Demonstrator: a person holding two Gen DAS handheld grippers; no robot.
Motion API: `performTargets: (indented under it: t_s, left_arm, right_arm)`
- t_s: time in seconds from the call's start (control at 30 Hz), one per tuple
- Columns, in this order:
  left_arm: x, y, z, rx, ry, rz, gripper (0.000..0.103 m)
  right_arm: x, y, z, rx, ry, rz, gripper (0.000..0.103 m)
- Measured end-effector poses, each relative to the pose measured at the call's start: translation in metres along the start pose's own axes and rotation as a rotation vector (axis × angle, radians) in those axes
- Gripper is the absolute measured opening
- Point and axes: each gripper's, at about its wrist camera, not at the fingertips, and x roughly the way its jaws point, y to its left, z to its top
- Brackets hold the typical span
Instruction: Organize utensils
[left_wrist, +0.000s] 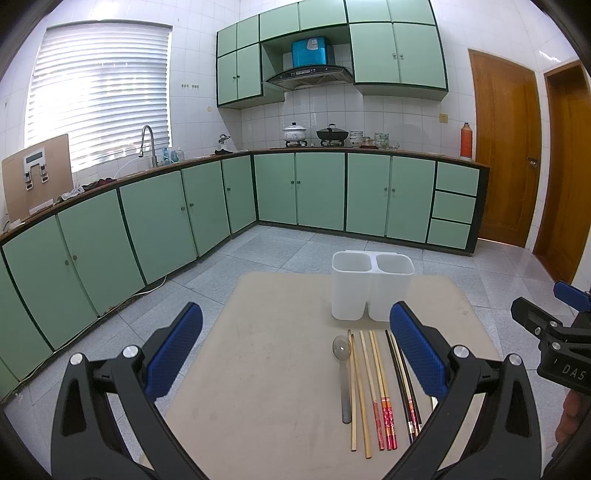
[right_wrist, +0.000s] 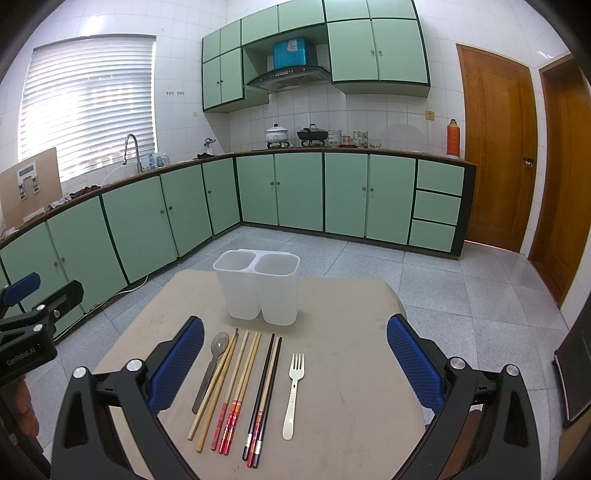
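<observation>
A white two-compartment utensil holder (left_wrist: 371, 290) (right_wrist: 258, 286) stands empty at the far side of a beige table (left_wrist: 266, 369) (right_wrist: 351, 369). In front of it lie a metal spoon (left_wrist: 342, 373) (right_wrist: 212, 363), several chopsticks: plain wooden (right_wrist: 218, 384), red-ended (left_wrist: 382, 398) (right_wrist: 236, 398) and black (right_wrist: 264, 398), and a cream plastic fork (right_wrist: 293, 391). My left gripper (left_wrist: 295, 347) is open and empty, above the table left of the utensils. My right gripper (right_wrist: 295, 354) is open and empty, hovering above the row of utensils.
The table stands on a grey tiled floor in a kitchen with green cabinets (left_wrist: 317, 192). Wooden doors (right_wrist: 495, 147) are at the right. The right gripper's body shows at the left wrist view's right edge (left_wrist: 554, 339); the left one at the right view's left edge (right_wrist: 33, 325).
</observation>
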Motion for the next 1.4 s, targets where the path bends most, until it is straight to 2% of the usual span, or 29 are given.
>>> performTargets:
  t_s: [0.97,1.13,1.2,1.4]
  left_arm:
    - [0.006,0.003,-0.006,0.003,0.008,0.01,0.098]
    - [0.009,0.004,-0.008,0.004,0.017,0.015,0.098]
    - [0.011,0.003,-0.01,0.005,0.024,0.018,0.098]
    - [0.021,0.005,-0.014,0.011,0.053,0.029,0.098]
  right_arm:
    - [0.003,-0.001,-0.001,0.0,0.006,0.002,0.097]
    - [0.011,-0.004,-0.009,-0.004,0.014,0.002,0.097]
    - [0.023,-0.005,-0.022,-0.003,0.022,0.001,0.097]
    - [0.03,-0.003,-0.024,-0.016,0.045,-0.005,0.097]
